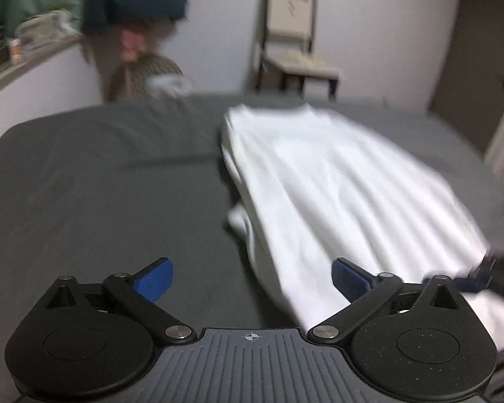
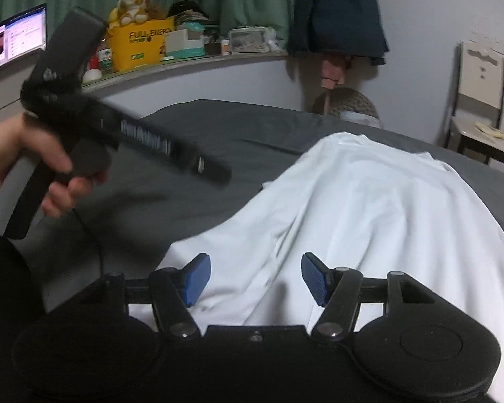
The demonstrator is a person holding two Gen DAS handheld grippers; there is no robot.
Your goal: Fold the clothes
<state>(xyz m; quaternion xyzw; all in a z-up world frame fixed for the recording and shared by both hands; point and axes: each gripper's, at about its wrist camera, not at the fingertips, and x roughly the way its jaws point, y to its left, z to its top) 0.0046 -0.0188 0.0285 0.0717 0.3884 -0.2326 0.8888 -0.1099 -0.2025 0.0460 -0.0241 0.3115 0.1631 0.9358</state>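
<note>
A white shirt [image 1: 336,181] lies folded lengthwise on a dark grey bed [image 1: 100,184]; it also shows in the right wrist view [image 2: 369,201]. My left gripper [image 1: 252,280] is open and empty, hovering over the bed at the shirt's near left edge. My right gripper [image 2: 255,278] is open and empty, just above the shirt's near end. The left gripper's body [image 2: 84,127], held in a hand, shows at the left of the right wrist view. The right gripper's tips [image 1: 480,275] show at the right edge of the left wrist view.
A chair [image 1: 292,40] stands by the far wall beyond the bed [image 2: 218,127]. A shelf [image 2: 184,63] with boxes and a plush toy runs along the left wall. A dark jacket [image 2: 339,10] hangs on the wall. A woven stool [image 2: 349,104] sits behind the bed.
</note>
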